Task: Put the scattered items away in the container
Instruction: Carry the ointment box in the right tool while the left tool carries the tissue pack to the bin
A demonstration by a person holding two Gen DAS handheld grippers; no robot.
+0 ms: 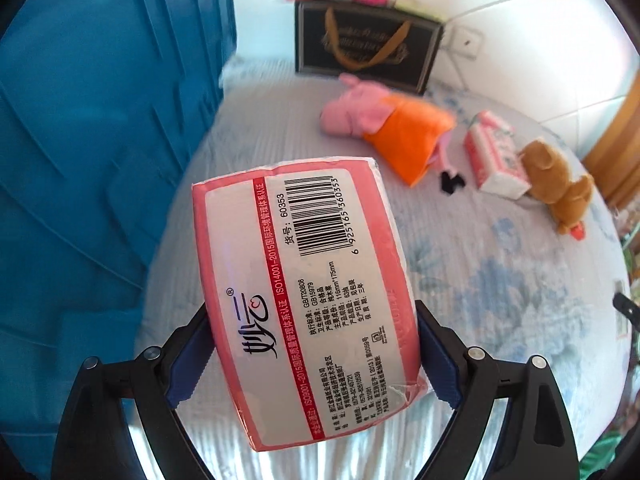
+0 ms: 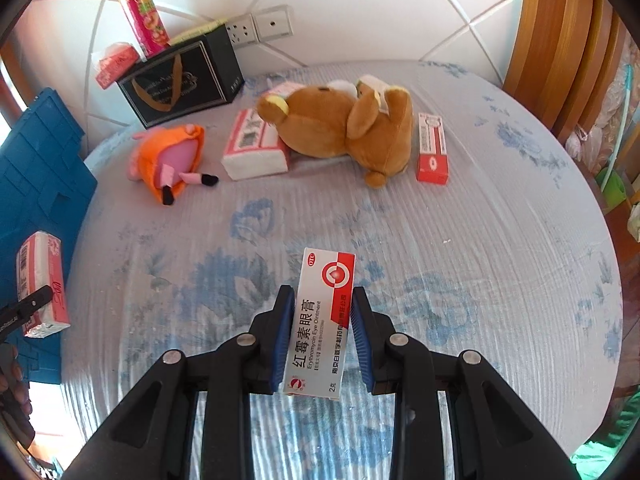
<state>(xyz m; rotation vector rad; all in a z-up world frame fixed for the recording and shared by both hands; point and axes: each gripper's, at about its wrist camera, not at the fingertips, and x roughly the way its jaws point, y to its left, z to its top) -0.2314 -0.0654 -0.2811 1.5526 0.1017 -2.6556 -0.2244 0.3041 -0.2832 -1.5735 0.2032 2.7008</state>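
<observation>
A: Item one, left tongs [image 1: 316, 354]?
B: Clamped across the short sides of a pink tissue pack [image 1: 308, 296], held clear above the bed [image 1: 460, 280]; long axis runs forward, away from the tongs. The blue container [image 1: 92, 140] stands immediately to its left, at the bed's left edge.

A: Item two, right tongs [image 2: 320, 340]?
B: Gripping a white-and-red ointment box [image 2: 322, 324], long axis also forward, lifted off the bed. The container [image 2: 40, 184] lies well to the left.

A: Nearer hand?
B: The left, probably first to drop.

A: Remaining?
B: Pig plush [image 2: 168, 160], bear plush [image 2: 344, 128], second tissue pack [image 2: 256, 148], red box [image 2: 432, 148], mid-bed toward the far edge.
</observation>
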